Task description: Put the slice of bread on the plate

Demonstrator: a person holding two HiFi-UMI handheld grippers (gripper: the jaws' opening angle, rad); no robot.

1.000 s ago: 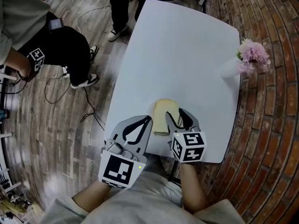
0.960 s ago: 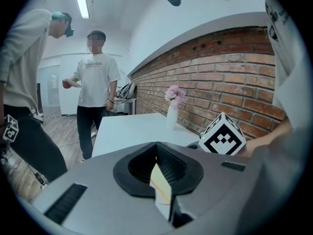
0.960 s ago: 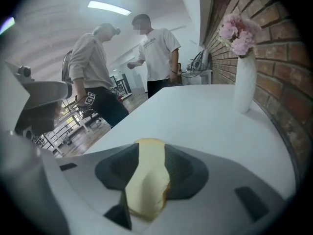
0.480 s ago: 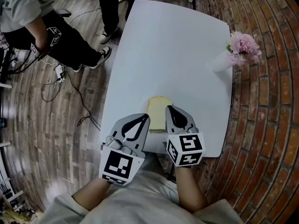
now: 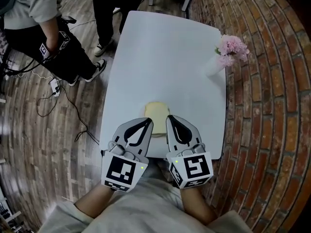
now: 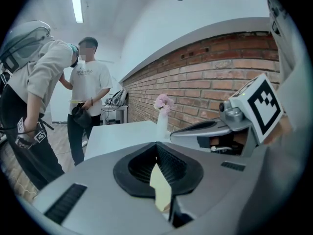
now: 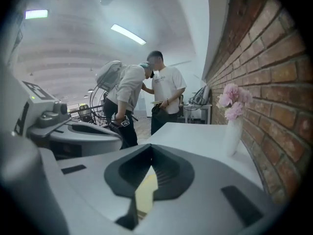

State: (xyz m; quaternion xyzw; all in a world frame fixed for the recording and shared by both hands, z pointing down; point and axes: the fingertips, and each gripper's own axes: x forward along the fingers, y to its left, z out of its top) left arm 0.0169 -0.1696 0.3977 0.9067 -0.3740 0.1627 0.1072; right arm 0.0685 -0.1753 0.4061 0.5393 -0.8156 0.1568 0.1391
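left tool (image 5: 147,123), right tool (image 5: 170,119): grey shells, black pads (image 5: 138,132) | cubes (image 5: 121,173): black-white markers | shirt (image 5: 141,208): pale grey

No words or numbers clear enough to read.
- Right cube (image 5: 191,169), on right gripper (image 5: 170,119), near edge: black-and-white square marker, blocky pattern, no letters.
- Left cube (image 5: 121,174), on left gripper (image 5: 148,123): same kind of marker, pattern only.
- Person (image 5: 46,18) at far left: small square markers (image 5: 46,49) on dark trousers, no letters.
- White shirt (image 6: 90,82) on second person, far off: small print on chest, too tiny to read.
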